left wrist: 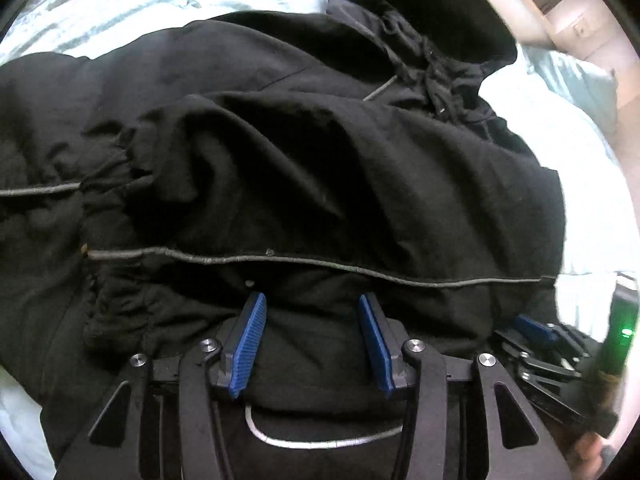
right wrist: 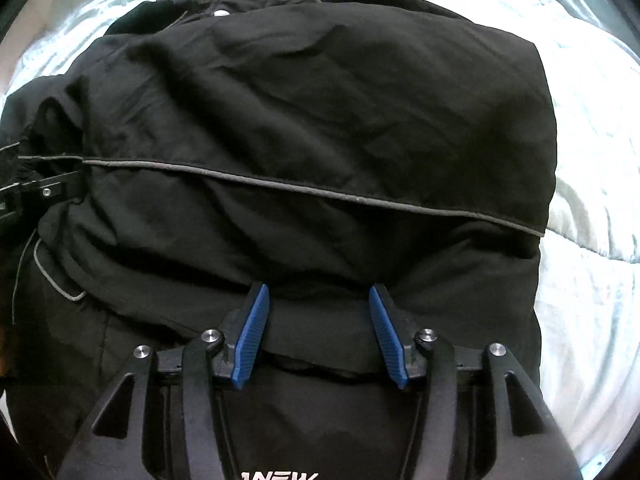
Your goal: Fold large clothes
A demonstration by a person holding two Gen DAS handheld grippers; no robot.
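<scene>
A large black jacket (left wrist: pixel 304 168) with thin grey piping lies folded on a pale bed; its hood (left wrist: pixel 424 12) points to the far right. It also fills the right wrist view (right wrist: pixel 312 120), with snap buttons at the top. My left gripper (left wrist: pixel 312 300) is open, its blue pads either side of the jacket's near edge, with fabric between them. My right gripper (right wrist: pixel 318 292) is open in the same way over the near fold. The right gripper also shows at the lower right of the left wrist view (left wrist: pixel 536 330).
The jacket rests on a light blue-white bedspread (right wrist: pixel 592 168) that shows all round it. A wall and window frame (left wrist: pixel 568 4) stand at the far right. A dark device with a green light (left wrist: pixel 624 334) is at the right edge.
</scene>
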